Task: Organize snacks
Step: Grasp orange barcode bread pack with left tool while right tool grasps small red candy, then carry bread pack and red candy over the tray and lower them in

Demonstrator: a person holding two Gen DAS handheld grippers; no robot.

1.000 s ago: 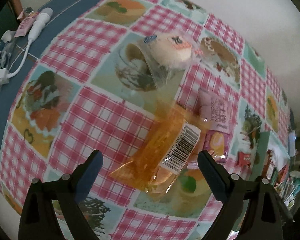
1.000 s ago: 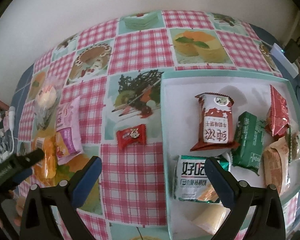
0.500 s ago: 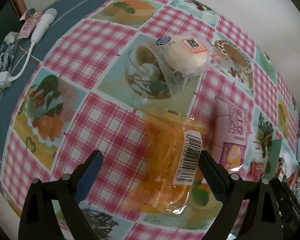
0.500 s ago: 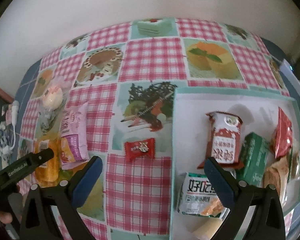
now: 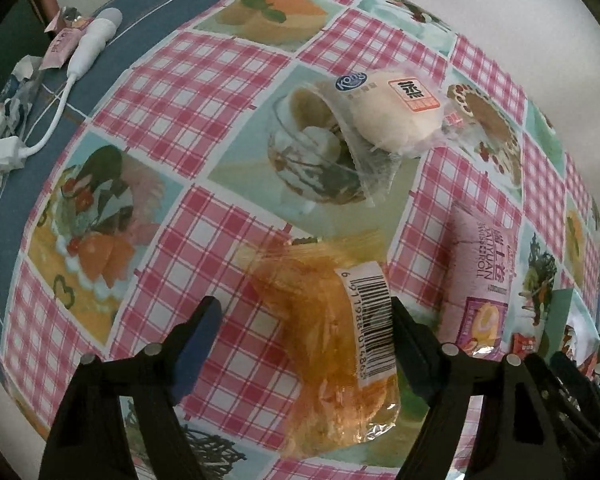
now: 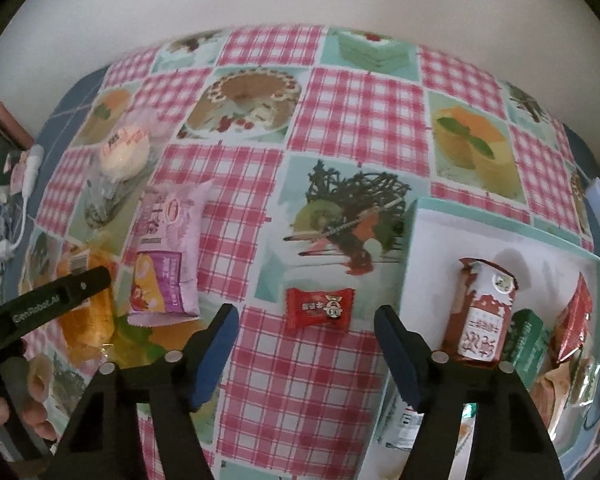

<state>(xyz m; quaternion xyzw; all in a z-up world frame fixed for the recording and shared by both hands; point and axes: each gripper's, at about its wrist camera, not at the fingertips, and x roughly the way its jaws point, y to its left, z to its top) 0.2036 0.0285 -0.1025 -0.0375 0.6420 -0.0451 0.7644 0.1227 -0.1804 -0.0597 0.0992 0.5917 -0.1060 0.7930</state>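
My left gripper [image 5: 302, 322] is open, its jaws either side of an orange cake in a clear wrapper [image 5: 336, 344] lying on the checked tablecloth. Beyond it lie a white bun in a clear bag [image 5: 392, 116] and a pink Swiss roll packet [image 5: 480, 276]. My right gripper [image 6: 306, 328] is open just in front of a small red candy [image 6: 320, 308]. The pink packet [image 6: 168, 256], bun [image 6: 124, 152] and orange cake [image 6: 88, 320] show at the left in the right wrist view. A white tray [image 6: 432, 256] at the right holds several snack packets.
A white cable with adapter [image 5: 76, 76] and small packets lie on the blue table edge at far left. The left gripper's arm [image 6: 44, 304] crosses the lower left of the right wrist view. A wall stands behind the table.
The left gripper has closed in on the orange cake, which now lies between its jaws. The right gripper has swung left from the tray to the red candy.
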